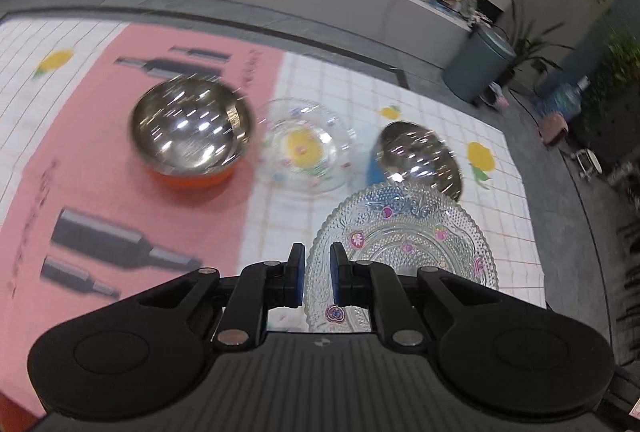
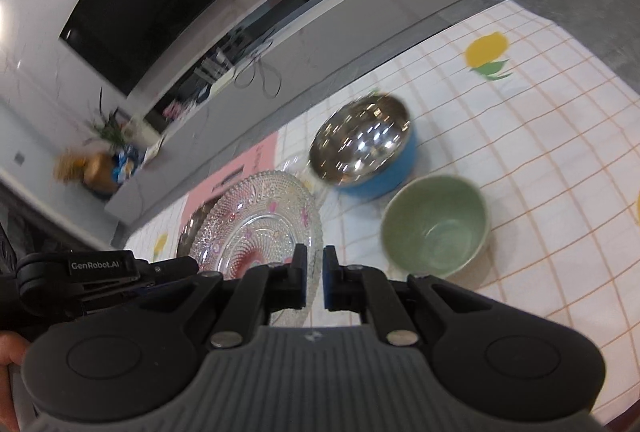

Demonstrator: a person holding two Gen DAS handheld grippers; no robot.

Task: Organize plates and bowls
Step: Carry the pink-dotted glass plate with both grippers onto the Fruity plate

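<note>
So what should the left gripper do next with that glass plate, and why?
Probably carry the patterned plate over the floral glass plate and lower it on. The left gripper is shut on its rim, and the floral plate is the only other plate in view.

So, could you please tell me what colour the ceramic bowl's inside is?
Pale green; the ceramic bowl shows best in the right wrist view.

The plate (image 1: 404,244) is clear pressed glass, beaded and glossy. The orange bowl (image 1: 191,130) and blue bowl (image 2: 362,148) have mirror-bright steel insides; the green bowl (image 2: 435,226) looks matt. The tool (image 1: 318,274) is matt black plastic with blue pads.
</note>
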